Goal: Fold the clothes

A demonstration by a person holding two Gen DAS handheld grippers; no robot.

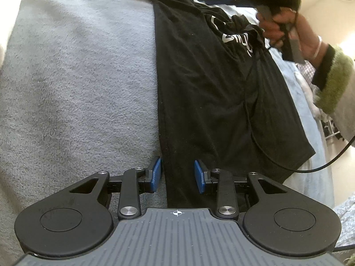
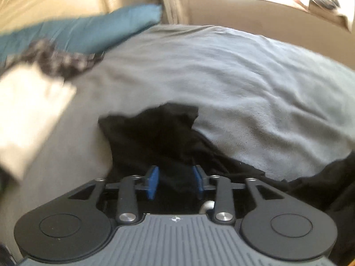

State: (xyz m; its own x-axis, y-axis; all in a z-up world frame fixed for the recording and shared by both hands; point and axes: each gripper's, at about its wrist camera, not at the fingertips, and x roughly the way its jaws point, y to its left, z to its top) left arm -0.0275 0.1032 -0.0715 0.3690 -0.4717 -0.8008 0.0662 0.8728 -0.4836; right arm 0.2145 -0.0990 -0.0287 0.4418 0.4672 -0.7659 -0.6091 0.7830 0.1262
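**Black shirt lengthwise on the blanket, both claws gaping over it**

While the black shirt (image 1: 210, 93) lies stretched as a long narrow band on the grey blanket (image 1: 77, 77), its near end runs between the parted fingers of the left claw (image 1: 177, 175), and nothing is pinched there. The shirt's straight left edge is seen just inside the left pad; the cloth passes on beneath the claw's body. Ahead and to the right of that claw, white lettering shows on the chest, and the right claw (image 2: 175, 181) is held above the far, rumpled part by a hand (image 1: 286, 28) in a green sleeve. In the right wrist view its jaws also stand apart, black cloth lying loose between and ahead of them; no grip can be made out, and the picture is blurred. A blue pillow (image 2: 88, 28) and pale cloth lie far ahead to its left.

The band shape suggests a lengthwise fold already lies in the shirt. A crosswise fold is judged likely next: an end would need to be pinched through all layers and carried over flat.
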